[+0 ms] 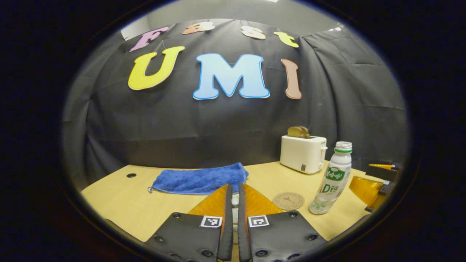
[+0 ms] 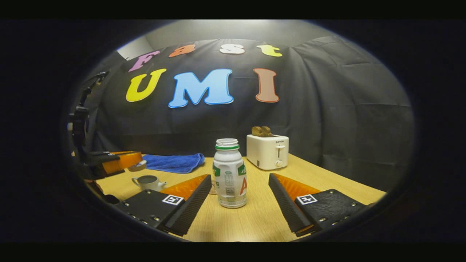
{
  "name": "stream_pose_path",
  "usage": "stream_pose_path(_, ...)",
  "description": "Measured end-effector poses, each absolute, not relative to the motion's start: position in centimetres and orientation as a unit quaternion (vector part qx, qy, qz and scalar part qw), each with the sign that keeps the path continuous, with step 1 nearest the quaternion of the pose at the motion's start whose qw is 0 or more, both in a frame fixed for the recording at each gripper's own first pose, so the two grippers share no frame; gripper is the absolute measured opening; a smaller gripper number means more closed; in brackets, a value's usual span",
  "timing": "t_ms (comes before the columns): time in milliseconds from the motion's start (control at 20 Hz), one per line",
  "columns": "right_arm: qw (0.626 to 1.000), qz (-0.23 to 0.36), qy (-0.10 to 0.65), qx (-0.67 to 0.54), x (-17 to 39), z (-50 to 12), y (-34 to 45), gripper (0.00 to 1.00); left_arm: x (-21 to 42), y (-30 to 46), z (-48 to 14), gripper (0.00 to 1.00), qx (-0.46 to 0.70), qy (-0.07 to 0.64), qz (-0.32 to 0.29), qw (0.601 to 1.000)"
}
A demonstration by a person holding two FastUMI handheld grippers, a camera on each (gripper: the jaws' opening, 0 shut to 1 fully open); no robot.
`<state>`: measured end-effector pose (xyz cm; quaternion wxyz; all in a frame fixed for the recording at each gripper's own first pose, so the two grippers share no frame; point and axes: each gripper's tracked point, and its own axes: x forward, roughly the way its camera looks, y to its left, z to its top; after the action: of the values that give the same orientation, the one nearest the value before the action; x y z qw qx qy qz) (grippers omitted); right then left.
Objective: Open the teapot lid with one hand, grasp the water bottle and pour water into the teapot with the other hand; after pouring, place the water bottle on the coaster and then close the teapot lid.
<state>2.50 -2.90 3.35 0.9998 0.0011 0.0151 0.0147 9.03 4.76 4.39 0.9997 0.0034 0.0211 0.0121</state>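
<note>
My left gripper [image 1: 235,203] is clenched on the small pale teapot lid [image 1: 235,200], a sliver of it showing between the fingers; in the right gripper view that lid [image 2: 137,166] hangs raised above the open white ceramic teapot [image 2: 147,182]. My right gripper [image 2: 240,194] stands released, fingers wide either side of the clear plastic water bottle with green collar [image 2: 229,174], not touching it. The bottle stands uncapped on the light wooden table [image 2: 255,218], just beside the round brown coaster [image 1: 288,201]. Beyond lie a folded blue towel [image 1: 200,179] and a white toaster holding toast [image 1: 303,153].

Dim booth lit from above, sharp at centre, with fisheye bending and darkening the edges.
</note>
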Motion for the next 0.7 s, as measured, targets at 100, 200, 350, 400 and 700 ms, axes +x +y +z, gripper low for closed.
stream_pose_path(100,1.0,0.019,0.017,-0.001,2.7,3.3,-2.5,0.97,8.2,5.2,5.8,0.16,0.006,0.008,0.013,1.0)
stream_pose_path(200,1.0,0.024,0.019,-0.003,3.1,3.3,-2.0,0.97,7.1,5.6,6.9,0.16,0.006,-0.002,0.014,1.0)
stream_pose_path(350,0.999,0.029,0.021,-0.014,3.8,3.3,-1.3,0.97,5.6,6.4,7.6,0.16,-0.007,-0.007,0.014,1.0)
stream_pose_path(400,0.999,0.029,0.019,-0.017,4.1,3.5,-1.2,0.97,5.0,6.6,7.7,0.16,-0.016,-0.006,0.012,1.0)
stream_pose_path(700,0.999,0.025,0.016,-0.025,6.7,4.1,-1.1,0.97,1.7,8.8,7.4,0.12,-0.047,-0.004,0.017,0.999)
